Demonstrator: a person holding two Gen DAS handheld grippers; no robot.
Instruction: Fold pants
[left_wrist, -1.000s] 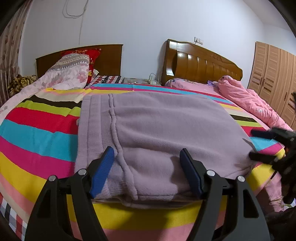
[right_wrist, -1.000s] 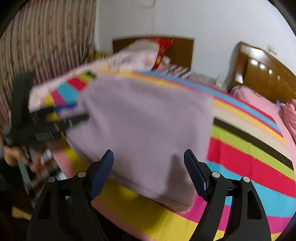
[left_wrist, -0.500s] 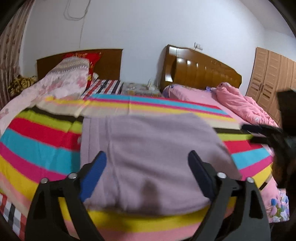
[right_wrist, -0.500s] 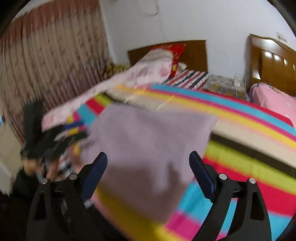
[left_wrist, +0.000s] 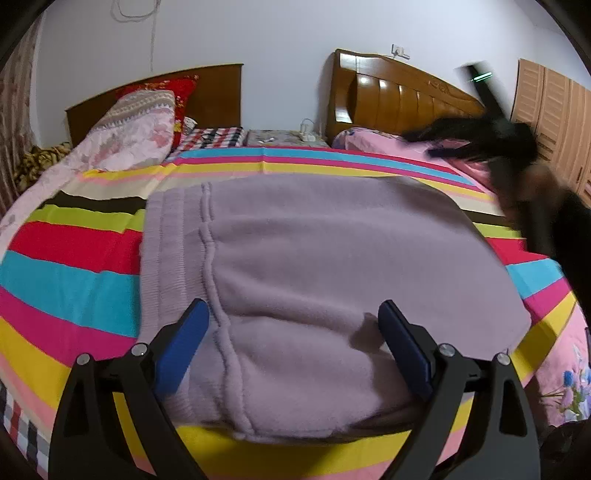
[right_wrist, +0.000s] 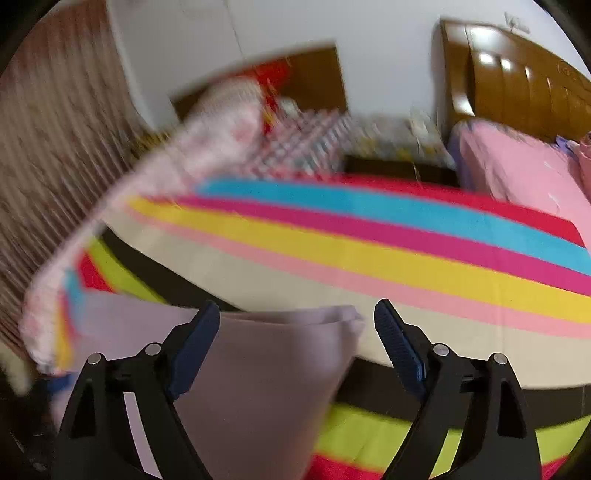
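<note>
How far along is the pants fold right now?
Done: the pants lie as a flat folded rectangle on the striped bedspread, waistband on the left. In hand: nothing. The left gripper and right gripper are both open, their jaws having just been opening, no cloth pinched. Left: perhaps another fold to make it smaller, or nothing; I cannot tell.

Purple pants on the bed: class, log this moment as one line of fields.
pants: folded, flat on striped bedspread | left gripper: open, empty | right gripper: open, empty
</note>
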